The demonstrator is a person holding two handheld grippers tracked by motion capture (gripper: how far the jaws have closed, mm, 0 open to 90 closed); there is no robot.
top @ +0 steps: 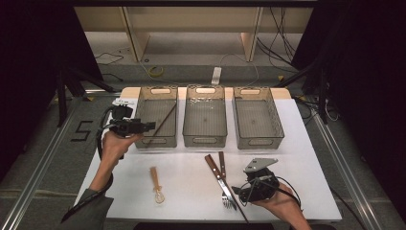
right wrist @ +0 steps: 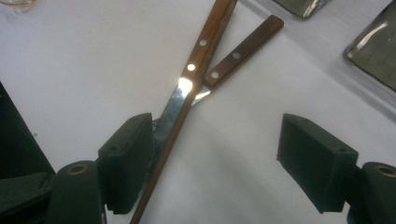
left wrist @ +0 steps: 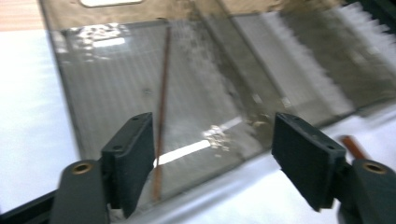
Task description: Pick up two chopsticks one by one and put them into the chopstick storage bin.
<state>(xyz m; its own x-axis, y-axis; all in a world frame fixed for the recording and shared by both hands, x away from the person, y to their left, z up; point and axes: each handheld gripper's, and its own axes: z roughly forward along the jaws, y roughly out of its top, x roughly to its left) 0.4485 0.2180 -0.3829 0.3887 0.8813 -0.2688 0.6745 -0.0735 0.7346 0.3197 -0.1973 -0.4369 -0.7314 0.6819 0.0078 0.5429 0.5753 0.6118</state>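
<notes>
A thin brown chopstick [top: 162,123] lies slantwise in the left grey bin [top: 140,106]. My left gripper [top: 151,125] hovers at that bin's near left corner. In the left gripper view it [left wrist: 212,135] stands open and empty over the bin floor, with the chopstick [left wrist: 162,88] just past its left jaw. A wood-handled knife [top: 214,168] and fork [top: 225,179] lie crossed on the white table. My right gripper [top: 236,190] rests open beside them. In the right gripper view it [right wrist: 215,140] holds nothing, and the knife [right wrist: 198,51], the fork handle [right wrist: 243,46] and a thin brown stick [right wrist: 159,172] lie by its left jaw.
A middle bin [top: 205,140] and a right bin [top: 276,120] stand in a row with the left one along the table's far side. A wood-handled spoon [top: 156,184] lies near the front left. Shelving legs and cables are on the floor beyond the table.
</notes>
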